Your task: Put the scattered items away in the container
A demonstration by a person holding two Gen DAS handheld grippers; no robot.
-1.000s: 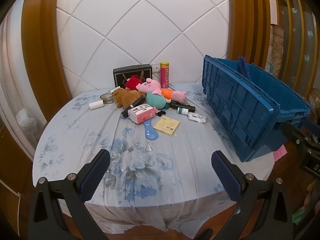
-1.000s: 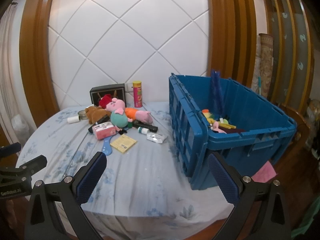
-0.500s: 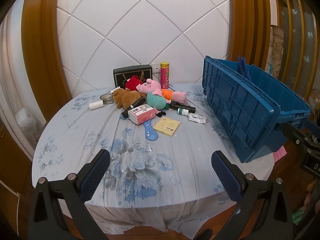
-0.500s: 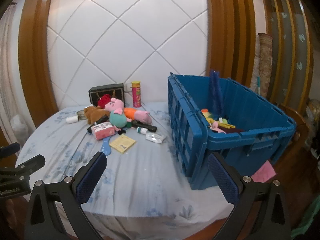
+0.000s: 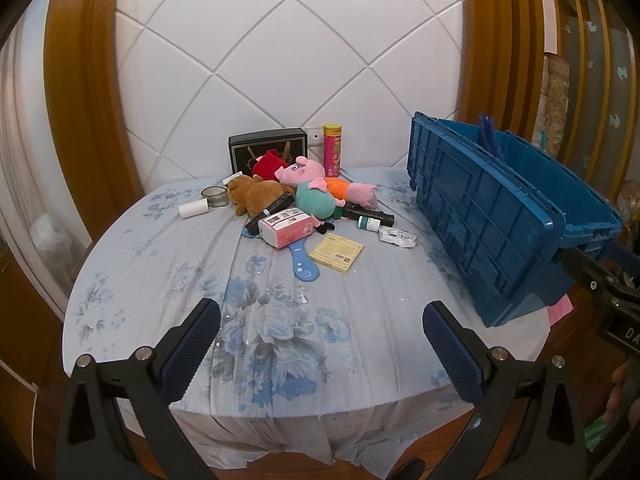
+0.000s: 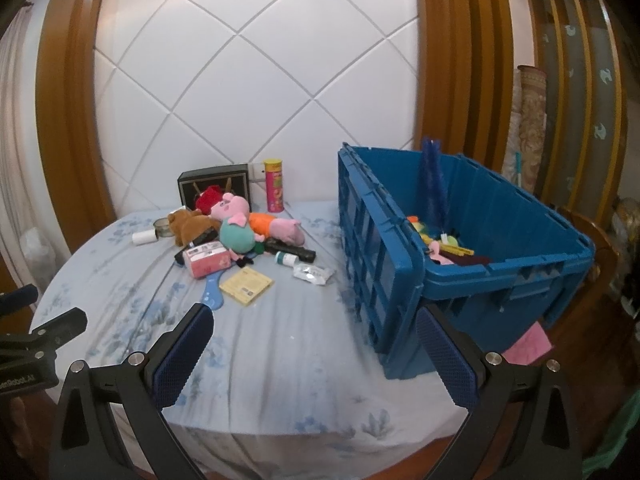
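Note:
A heap of items lies at the far middle of the round table: a pink pig plush [image 5: 306,170] [image 6: 234,206], a brown plush [image 5: 256,194], a pink tissue pack [image 5: 286,226] [image 6: 208,258], a blue paddle [image 5: 304,264], a yellow flat box [image 5: 337,253] [image 6: 247,286] and a small white packet [image 5: 396,237] [image 6: 313,273]. The blue crate [image 5: 484,216] [image 6: 504,280] stands on the right with several items inside. My left gripper [image 5: 320,338] is open over the table's near edge. My right gripper [image 6: 314,344] is open too, just left of the crate's front corner. Both hold nothing.
A black box [image 5: 267,150] and a pink-yellow can [image 5: 333,150] stand against the quilted wall. A tape roll [image 5: 215,196] and a white roll [image 5: 194,210] lie at the far left. The flowered cloth [image 5: 280,320] hangs over the near edge. Wooden furniture stands right of the crate.
Both grippers have drifted only slightly; the scene looks almost the same. Nothing on the table moved.

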